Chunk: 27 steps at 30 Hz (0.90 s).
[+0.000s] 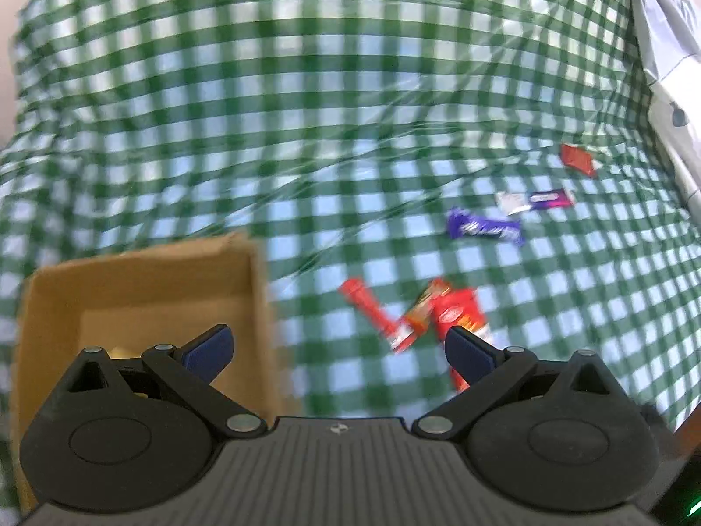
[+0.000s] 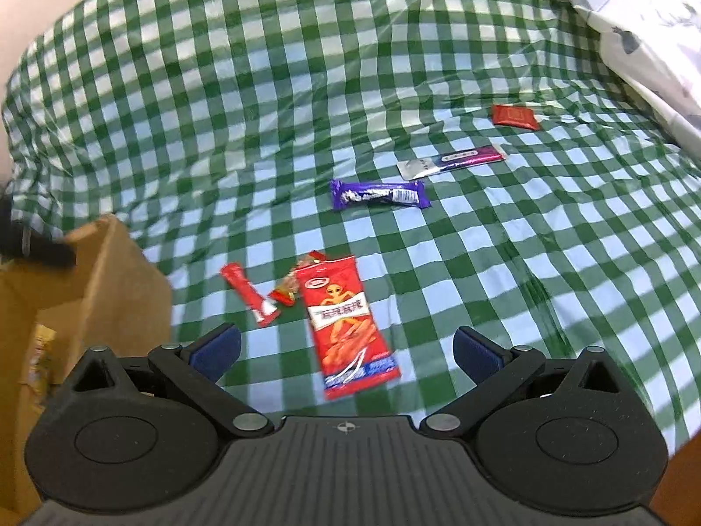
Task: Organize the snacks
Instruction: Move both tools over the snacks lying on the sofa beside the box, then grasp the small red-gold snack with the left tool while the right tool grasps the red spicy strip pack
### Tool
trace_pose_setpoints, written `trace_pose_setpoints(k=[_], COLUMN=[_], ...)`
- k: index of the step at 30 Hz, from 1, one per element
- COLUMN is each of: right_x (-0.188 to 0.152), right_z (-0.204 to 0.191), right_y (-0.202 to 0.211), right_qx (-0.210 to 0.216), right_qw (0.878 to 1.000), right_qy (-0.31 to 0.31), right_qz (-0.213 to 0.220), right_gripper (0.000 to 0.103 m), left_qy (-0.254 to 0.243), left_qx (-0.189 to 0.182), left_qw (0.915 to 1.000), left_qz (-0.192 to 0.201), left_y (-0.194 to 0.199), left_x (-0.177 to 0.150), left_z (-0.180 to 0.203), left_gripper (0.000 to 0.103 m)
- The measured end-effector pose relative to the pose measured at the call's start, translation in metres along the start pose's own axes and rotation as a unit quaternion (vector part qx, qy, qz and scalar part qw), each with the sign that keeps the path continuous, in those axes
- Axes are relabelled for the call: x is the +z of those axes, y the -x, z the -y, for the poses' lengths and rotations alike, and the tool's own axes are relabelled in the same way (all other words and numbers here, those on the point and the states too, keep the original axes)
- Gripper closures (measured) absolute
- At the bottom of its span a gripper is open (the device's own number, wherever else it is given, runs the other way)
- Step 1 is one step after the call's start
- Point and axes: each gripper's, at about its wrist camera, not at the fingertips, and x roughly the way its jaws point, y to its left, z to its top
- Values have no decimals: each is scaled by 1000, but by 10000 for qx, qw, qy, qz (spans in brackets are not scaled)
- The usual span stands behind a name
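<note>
Right claw (image 2: 346,353) spread and empty, poised above the near end of the large red snack pouch printed with an orange figure (image 2: 348,326). The pouch lies flat on the green-and-white checked plastic cloth (image 2: 504,285), its long axis running away from the claw and slightly leftward, so the jaws straddle its width. Left of the pouch: a small crumpled red-orange wrapper (image 2: 294,286), touching it, and a slim red stick packet (image 2: 250,293). Beyond the pouch: a purple bar (image 2: 379,194), a purple-and-silver bar (image 2: 451,161) and a flat red square packet (image 2: 515,116). Left claw (image 1: 339,350), also spread and empty, straddles the right wall of the open brown cardboard box (image 1: 258,289), left of the pouch. Open cloth lies right of the pouch.
</note>
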Motion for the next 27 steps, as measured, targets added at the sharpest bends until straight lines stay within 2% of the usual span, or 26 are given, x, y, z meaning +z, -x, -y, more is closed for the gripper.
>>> trace_pose_setpoints(k=[3, 6, 9, 11, 13, 14, 15, 16, 17, 20, 24, 27], right_x=[-1, -4, -9, -11, -14, -16, -17, -16, -15, -9, -6, -9], right_z=[3, 6, 7, 5, -3, -9, -12, -12, -12, 9, 55, 72], right_y=[-34, -71, -100, -120, -131, -133, -132, -130, -127, -119, -105, -101], right_qx=[14, -30, -49, -106, -237, -254, -168, -39, -84, -231, -760, -752], right_qw=[9998, 9989, 9977, 9966, 9951, 9922, 9906, 9905, 9905, 9948, 9965, 9963], right_qy=[145, 263, 332, 472, 820, 1164, 1337, 1366, 1367, 957, 123, -265], right_qz=[-143, -387, -588, -674, -495, -360, -246, -159, -121, -266, -310, -310], right_gripper=[1, 1, 1, 1, 1, 10, 28, 41, 53, 54, 54, 53], left_qy=[-4, -61, -364, -385, -346, -341, -347, -370, -408, -614, -938, -1126], left_qx=[-224, -301, -15, 87, 61, 47, 57, 72, 103, 92, -263, -424], left_qw=[9991, 9974, 9952, 9944, 9936, 9934, 9934, 9934, 9934, 9927, 9869, 9822], left_qz=[-366, -648, -909, -982, -1074, -1093, -1095, -1084, -1069, -1033, -1286, -1442], left_y=[-42, -86, -128, -145, -157, -161, -165, -168, -171, -182, -204, -220], left_x=[24, 32, 34, 33, 34, 35, 36, 37, 39, 42, 41, 37], left_z=[23, 38, 50, 51, 48, 45, 44, 44, 44, 50, 67, 82], left_gripper=[0, 0, 0, 0, 0, 0, 0, 0, 0, 0, 2, 16])
